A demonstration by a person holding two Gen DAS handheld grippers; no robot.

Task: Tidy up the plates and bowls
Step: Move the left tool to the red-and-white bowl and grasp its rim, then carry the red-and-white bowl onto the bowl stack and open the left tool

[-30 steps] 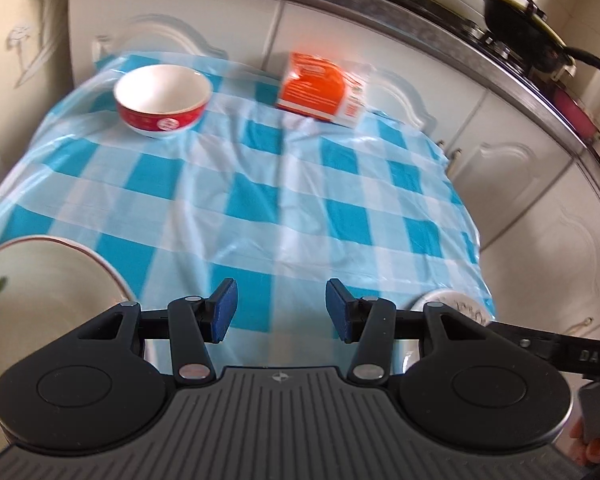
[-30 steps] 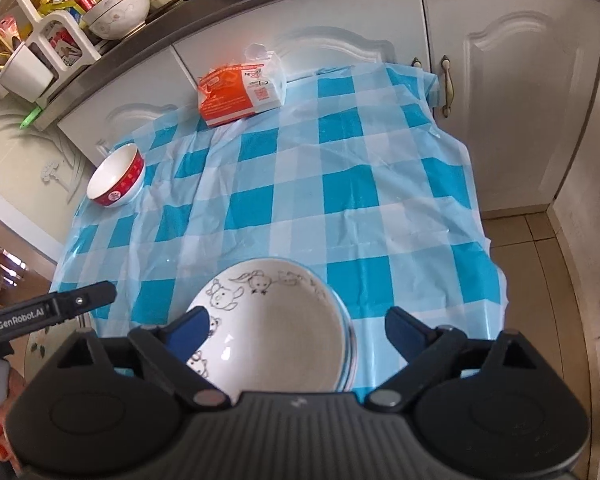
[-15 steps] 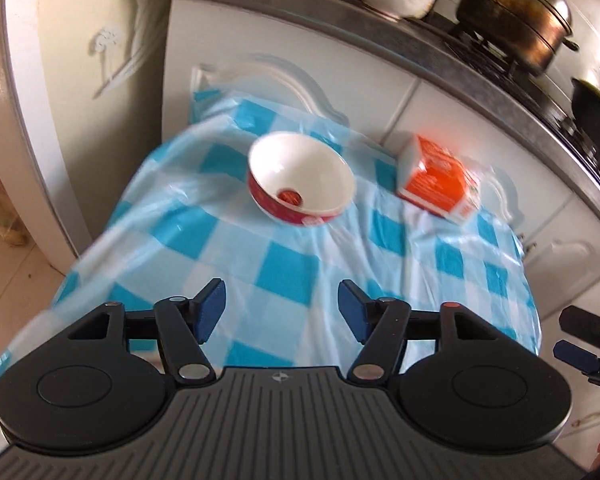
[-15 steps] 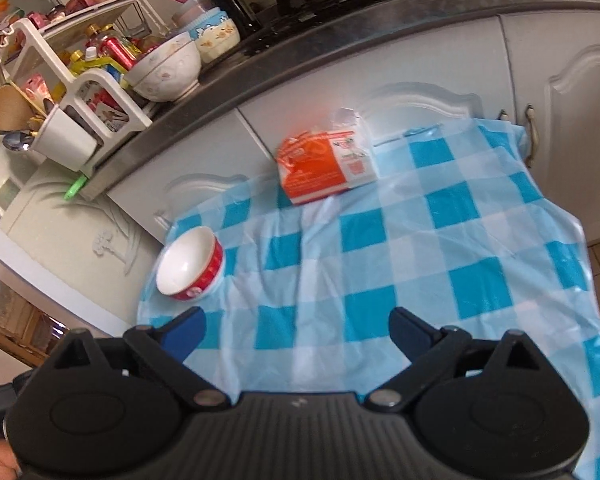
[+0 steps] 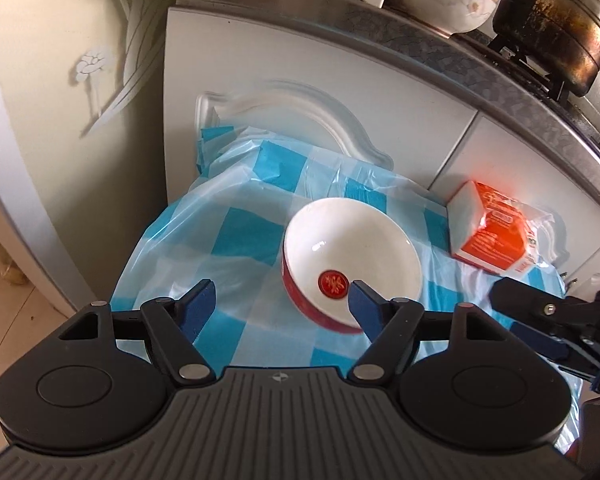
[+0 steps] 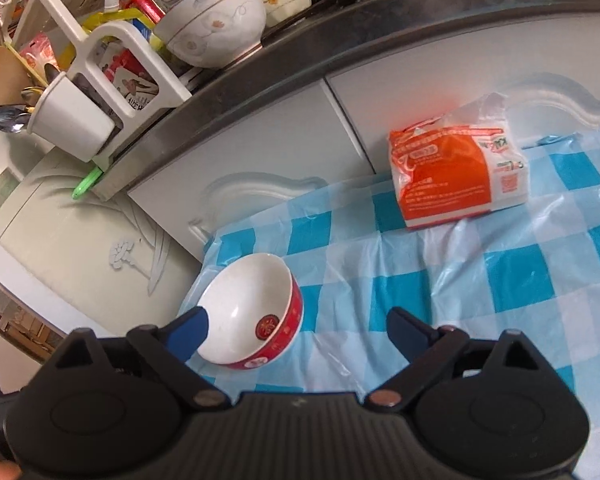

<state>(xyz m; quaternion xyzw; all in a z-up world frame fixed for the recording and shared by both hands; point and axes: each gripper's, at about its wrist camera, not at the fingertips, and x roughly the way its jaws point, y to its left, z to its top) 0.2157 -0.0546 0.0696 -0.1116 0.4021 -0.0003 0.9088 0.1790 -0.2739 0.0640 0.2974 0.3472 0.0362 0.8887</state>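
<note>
A red bowl with a white inside (image 5: 352,256) stands at the far left corner of the blue-checked table. My left gripper (image 5: 282,306) is open and empty, just in front of it, its right finger (image 5: 366,308) over the bowl's near rim. In the right wrist view the same bowl (image 6: 246,308) sits between my right gripper's fingers, toward the left one. My right gripper (image 6: 296,330) is wide open and empty, close above the bowl. Its fingers also show at the right edge of the left wrist view (image 5: 540,320). The plates and the other bowl are out of view.
An orange packet (image 6: 456,172) lies at the table's back edge against the white cabinet doors (image 6: 284,136). The counter above holds a large floral bowl (image 6: 216,20), a white utensil rack (image 6: 84,92) and a metal pot (image 5: 552,28). The table's left edge drops off beside the bowl.
Both grippers have moved forward and left toward the red bowl, which now looks much larger. The plate and the cartoon bowl seen a second ago have dropped out of view.
</note>
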